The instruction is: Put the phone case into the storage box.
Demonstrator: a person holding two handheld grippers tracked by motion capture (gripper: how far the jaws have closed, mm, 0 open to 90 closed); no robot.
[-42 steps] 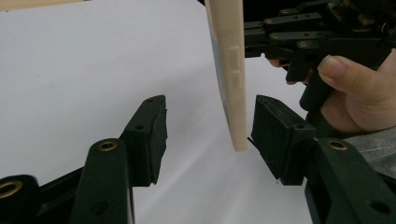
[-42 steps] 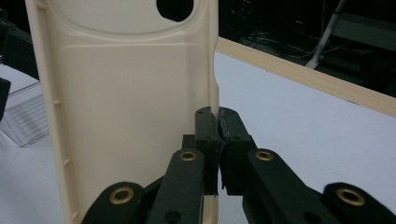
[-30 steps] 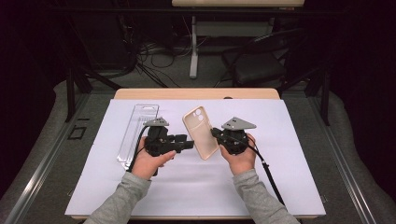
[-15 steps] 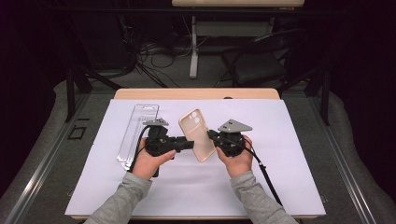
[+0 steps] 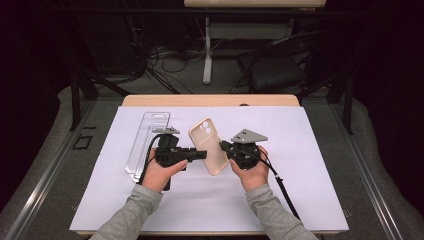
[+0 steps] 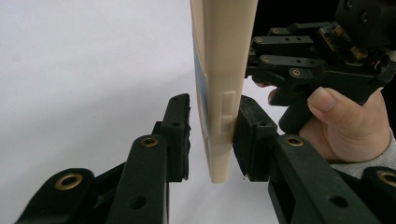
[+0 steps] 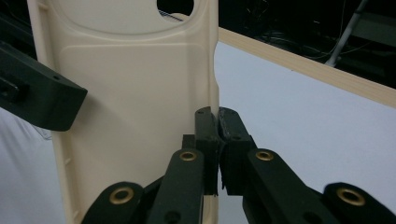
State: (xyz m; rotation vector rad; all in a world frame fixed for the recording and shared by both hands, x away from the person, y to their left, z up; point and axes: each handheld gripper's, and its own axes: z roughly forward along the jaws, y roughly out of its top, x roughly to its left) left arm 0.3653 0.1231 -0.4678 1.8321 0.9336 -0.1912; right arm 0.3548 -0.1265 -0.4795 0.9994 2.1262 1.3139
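A beige phone case (image 5: pixel 208 146) is held upright above the white sheet between both hands. My right gripper (image 5: pixel 223 149) is shut on its right edge, and in the right gripper view the pads (image 7: pixel 218 126) pinch the rim of the case (image 7: pixel 135 93). My left gripper (image 5: pixel 202 154) reaches in from the left with its jaws around the opposite edge. They have just been closing. In the left gripper view the case (image 6: pixel 224 70) stands between the fingertips (image 6: pixel 212 135): the right pad (image 6: pixel 250 135) touches it and the left pad (image 6: pixel 180 135) is a little apart.
A clear plastic package (image 5: pixel 147 140) lies flat on the sheet (image 5: pixel 300 165) to the left of my left hand. The wooden table edge (image 5: pixel 210 100) runs along the back. Cables and a chair stand on the dark floor beyond.
The case has shifted slightly left and down between the hands. The left gripper's jaws have narrowed around its edge. The right gripper keeps its grip.
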